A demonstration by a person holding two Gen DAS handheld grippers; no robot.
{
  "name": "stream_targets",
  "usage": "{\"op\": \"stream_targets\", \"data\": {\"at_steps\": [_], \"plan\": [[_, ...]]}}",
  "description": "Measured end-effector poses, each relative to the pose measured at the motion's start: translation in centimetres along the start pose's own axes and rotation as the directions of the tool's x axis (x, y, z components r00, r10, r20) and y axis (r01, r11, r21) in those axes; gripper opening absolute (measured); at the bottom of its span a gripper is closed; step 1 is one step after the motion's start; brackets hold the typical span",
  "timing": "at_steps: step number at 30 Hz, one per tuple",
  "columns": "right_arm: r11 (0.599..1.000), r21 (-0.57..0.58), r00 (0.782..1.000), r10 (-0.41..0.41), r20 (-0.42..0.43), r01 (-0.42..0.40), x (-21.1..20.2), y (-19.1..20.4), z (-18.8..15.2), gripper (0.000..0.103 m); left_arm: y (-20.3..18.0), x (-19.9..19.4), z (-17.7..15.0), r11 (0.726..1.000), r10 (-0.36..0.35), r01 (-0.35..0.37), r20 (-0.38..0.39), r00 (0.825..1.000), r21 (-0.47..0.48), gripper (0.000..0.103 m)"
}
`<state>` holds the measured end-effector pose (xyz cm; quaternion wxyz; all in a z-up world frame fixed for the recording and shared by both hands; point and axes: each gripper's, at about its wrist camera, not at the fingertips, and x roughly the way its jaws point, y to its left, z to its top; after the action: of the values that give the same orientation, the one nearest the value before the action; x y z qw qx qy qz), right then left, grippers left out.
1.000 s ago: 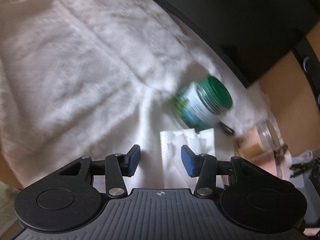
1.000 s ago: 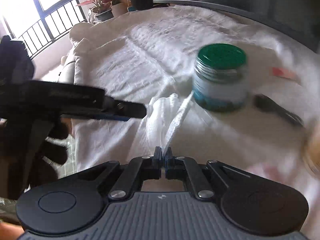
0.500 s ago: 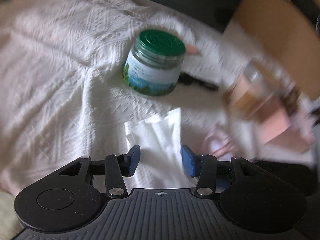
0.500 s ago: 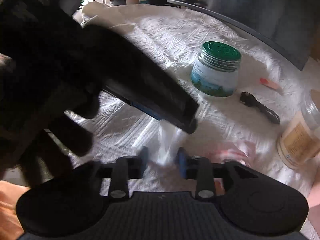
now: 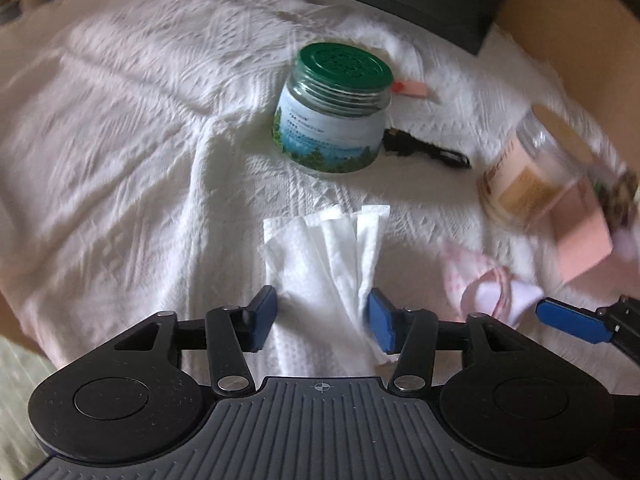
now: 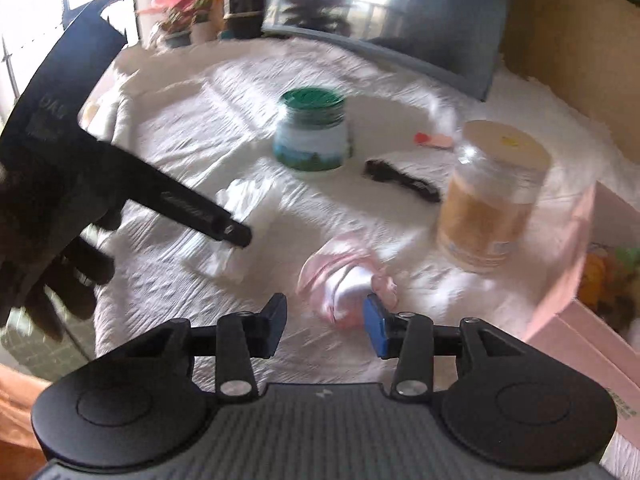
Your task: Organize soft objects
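A white folded tissue [image 5: 324, 264] lies on the white textured cloth [image 5: 120, 152]. My left gripper [image 5: 323, 322] is open, its blue pads either side of the tissue's near end. A crumpled pink-and-white cloth [image 5: 486, 284] lies to the tissue's right. In the right wrist view my right gripper [image 6: 325, 326] is open just in front of that pink cloth [image 6: 344, 280], with the tissue [image 6: 244, 224] further left under the left gripper's black finger. The right gripper's blue finger [image 5: 572, 322] shows at the left view's right edge.
A green-lidded jar [image 5: 334, 108] stands behind the tissue. A black clip [image 5: 424, 150] and a small pink item [image 5: 412, 88] lie near it. A glass jar with a cream lid [image 6: 490, 196] and a pink box [image 6: 588, 320] stand at the right.
My right gripper has opened, let go of the tissue and swung right to the pink cloth. My left gripper has shifted so the tissue lies between its open pads.
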<state>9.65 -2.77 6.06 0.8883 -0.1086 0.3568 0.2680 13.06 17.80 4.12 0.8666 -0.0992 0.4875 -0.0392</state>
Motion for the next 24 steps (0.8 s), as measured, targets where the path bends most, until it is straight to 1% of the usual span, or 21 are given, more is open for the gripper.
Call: {"op": "stream_targets", "data": {"at_steps": [3, 4, 5, 6, 7, 8, 10, 12, 13, 15, 16, 17, 18, 19, 20, 21, 24], "plan": [[1.000, 0.029, 0.998, -0.011, 0.058, 0.010, -0.7, -0.9, 0.2, 0.049, -1.0, 0.1, -0.2, 0.998, -0.059, 0.059, -0.001, 0.998, 0.021, 0.059], [0.999, 0.038, 0.997, -0.007, 0.073, 0.005, -1.0, -1.2, 0.3, 0.050, -1.5, 0.3, -0.3, 0.997, -0.062, 0.062, 0.000, 0.998, 0.047, 0.060], [0.999, 0.045, 0.997, 0.002, 0.080, -0.005, -1.1, -1.4, 0.5, 0.052, -2.0, 0.5, -0.3, 0.996, -0.046, 0.045, 0.007, 0.999, 0.080, 0.060], [0.999, 0.048, 0.997, 0.005, 0.074, -0.008, -0.9, -1.6, 0.7, 0.057, -2.4, 0.6, -0.3, 0.994, -0.033, 0.031, 0.016, 0.999, 0.100, 0.059], [0.999, 0.047, 0.998, -0.006, 0.062, 0.003, -0.6, -1.6, 0.8, 0.060, -2.5, 0.7, -0.3, 0.994, -0.029, 0.026, 0.022, 0.999, 0.102, 0.059], [0.999, 0.047, 0.999, -0.011, 0.050, 0.008, -0.2, -1.7, 0.9, 0.060, -2.3, 0.7, -0.3, 0.995, -0.032, 0.030, 0.025, 0.999, 0.092, 0.058], [0.998, 0.058, 1.000, -0.001, 0.024, 0.000, 1.0, -1.8, 0.9, 0.060, -2.0, 0.6, -0.4, 0.997, -0.037, 0.035, 0.034, 0.999, 0.074, 0.053], [0.995, 0.099, 1.000, 0.006, -0.006, -0.006, 2.6, -2.0, 0.9, 0.060, -1.7, 0.4, -0.9, 0.996, -0.003, -0.003, 0.063, 0.998, 0.091, 0.028], [0.993, 0.120, 1.000, 0.018, -0.020, -0.015, 3.3, -2.1, 0.9, 0.060, -1.7, 0.3, -1.3, 0.993, 0.012, -0.021, 0.083, 0.996, 0.112, 0.024], [0.989, 0.149, 0.999, 0.023, -0.044, -0.016, 4.6, -2.2, 0.9, 0.060, -1.2, 0.1, -2.0, 0.988, -0.006, -0.012, 0.118, 0.993, 0.155, 0.020], [0.988, 0.157, 0.999, 0.020, -0.049, -0.012, 5.0, -2.1, 0.9, 0.059, -1.0, 0.0, -2.1, 0.986, -0.011, -0.011, 0.131, 0.991, 0.164, 0.020], [0.987, 0.161, 0.998, 0.015, -0.053, -0.007, 5.1, -2.1, 0.9, 0.058, -0.7, 0.0, -2.1, 0.986, -0.006, -0.017, 0.140, 0.990, 0.164, 0.020], [0.987, 0.158, 0.999, 0.009, -0.054, 0.000, 5.1, -1.9, 0.9, 0.049, -0.6, -0.1, -2.0, 0.987, 0.012, -0.036, 0.149, 0.989, 0.158, 0.020], [0.989, 0.149, 0.998, 0.006, -0.059, 0.003, 5.0, -1.7, 1.0, 0.032, -0.4, -0.1, -2.0, 0.986, 0.034, -0.058, 0.157, 0.987, 0.155, 0.020], [0.991, 0.135, 0.998, 0.006, -0.068, 0.004, 4.8, -1.6, 1.0, 0.026, -0.2, -0.1, -1.9, 0.985, 0.049, -0.075, 0.162, 0.986, 0.154, 0.024], [0.992, 0.124, 0.997, -0.002, -0.072, 0.011, 4.6, -1.4, 0.9, 0.022, -0.1, 0.0, -1.8, 0.986, 0.048, -0.073, 0.162, 0.986, 0.151, 0.025], [0.994, 0.109, 0.997, -0.020, -0.077, 0.028, 3.8, -1.2, 0.5, 0.019, 0.3, -0.1, -1.6, 0.991, 0.045, -0.063, 0.153, 0.987, 0.116, 0.025]]}}
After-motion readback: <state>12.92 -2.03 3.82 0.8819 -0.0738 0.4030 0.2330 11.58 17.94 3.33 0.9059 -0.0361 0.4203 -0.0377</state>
